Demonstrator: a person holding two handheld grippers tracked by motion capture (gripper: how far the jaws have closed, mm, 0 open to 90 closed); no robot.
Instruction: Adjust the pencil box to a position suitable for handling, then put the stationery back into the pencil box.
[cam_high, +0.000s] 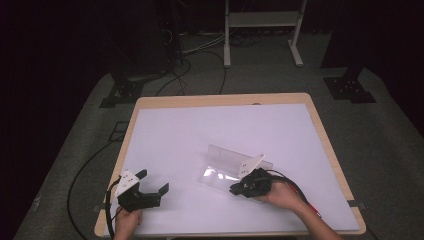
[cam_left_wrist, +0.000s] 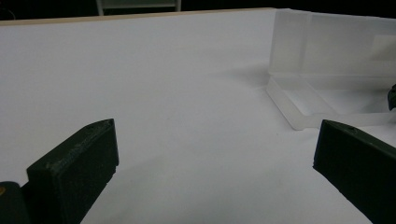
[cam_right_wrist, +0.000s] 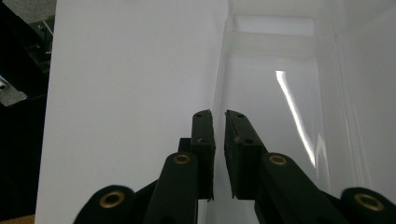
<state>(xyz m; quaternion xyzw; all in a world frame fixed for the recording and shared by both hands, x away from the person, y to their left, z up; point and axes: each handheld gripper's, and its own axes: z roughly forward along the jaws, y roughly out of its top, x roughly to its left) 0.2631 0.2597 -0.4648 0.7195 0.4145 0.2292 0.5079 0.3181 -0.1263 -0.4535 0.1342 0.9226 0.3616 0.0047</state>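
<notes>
A clear plastic box (cam_high: 226, 165) lies open on the white mat (cam_high: 190, 130), its lid standing up behind the shallow tray. My right gripper (cam_high: 234, 190) sits at the tray's front corner, held by a hand. In the right gripper view the jaws (cam_right_wrist: 219, 114) stand a narrow gap apart with the tray's thin side wall (cam_right_wrist: 222, 70) running into that gap; the pads do not visibly press on it. My left gripper (cam_high: 152, 182) rests at the front left of the mat, wide open with nothing between its fingers (cam_left_wrist: 217, 140). The box (cam_left_wrist: 327, 74) is ahead and to its right.
The mat covers a wooden table (cam_high: 220, 100) with a narrow bare border. Cables (cam_high: 90, 170) trail off the left edge onto the grey carpet. A white stand's legs (cam_high: 227, 50) and dark equipment bases stand on the floor behind the table.
</notes>
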